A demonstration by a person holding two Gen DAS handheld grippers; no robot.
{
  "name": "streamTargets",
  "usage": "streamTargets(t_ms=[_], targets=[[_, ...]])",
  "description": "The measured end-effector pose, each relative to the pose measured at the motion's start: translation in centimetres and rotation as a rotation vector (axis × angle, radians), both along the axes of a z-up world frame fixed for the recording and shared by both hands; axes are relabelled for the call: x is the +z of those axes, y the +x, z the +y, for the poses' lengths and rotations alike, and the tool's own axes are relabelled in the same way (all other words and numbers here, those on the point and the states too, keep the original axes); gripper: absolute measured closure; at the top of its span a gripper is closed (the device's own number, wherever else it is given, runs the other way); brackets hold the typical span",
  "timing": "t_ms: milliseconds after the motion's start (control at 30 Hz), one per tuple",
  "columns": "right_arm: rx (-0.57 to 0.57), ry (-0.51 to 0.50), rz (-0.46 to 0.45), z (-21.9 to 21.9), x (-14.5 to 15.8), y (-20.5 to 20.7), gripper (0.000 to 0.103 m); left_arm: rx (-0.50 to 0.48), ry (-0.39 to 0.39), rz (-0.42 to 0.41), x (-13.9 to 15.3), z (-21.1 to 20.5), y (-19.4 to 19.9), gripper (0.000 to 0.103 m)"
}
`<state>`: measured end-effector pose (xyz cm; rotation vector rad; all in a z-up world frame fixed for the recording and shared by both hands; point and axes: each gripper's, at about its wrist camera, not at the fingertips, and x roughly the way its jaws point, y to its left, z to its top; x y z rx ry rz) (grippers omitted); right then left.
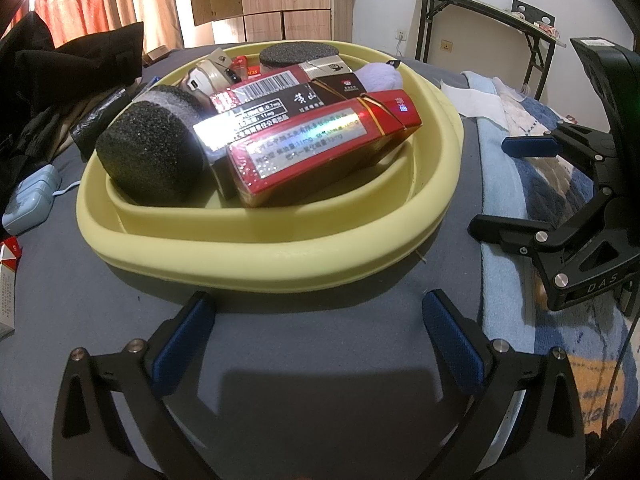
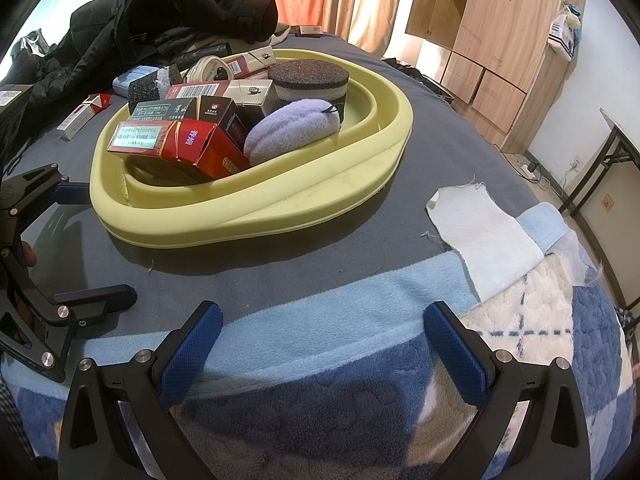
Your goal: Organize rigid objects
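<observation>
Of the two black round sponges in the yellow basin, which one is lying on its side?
The black sponge at the yellow basin's near-left edge, its round face turned outward. The other sponge, at the far side, sits flat with its round face up.

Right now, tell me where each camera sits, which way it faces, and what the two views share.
Left wrist: sits on the left gripper, low over the grey sheet, facing the yellow basin; its own open jaws show below, the right gripper at the right edge.
Right wrist: sits on the right gripper over the blue blanket, facing the basin; its open jaws show, the left gripper at left.
Shared: basin, red cigarette pack.
</observation>
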<state>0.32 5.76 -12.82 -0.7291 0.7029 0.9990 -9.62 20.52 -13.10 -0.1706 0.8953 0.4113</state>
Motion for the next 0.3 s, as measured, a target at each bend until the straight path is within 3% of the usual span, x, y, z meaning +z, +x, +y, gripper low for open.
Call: streamTargets(t_ms=[300], targets=[[0.0,0.0,0.0,-0.02,0.01,0.02,0.0,0.0,0.003,0.0,0.16,0.09,-0.48,0.0]])
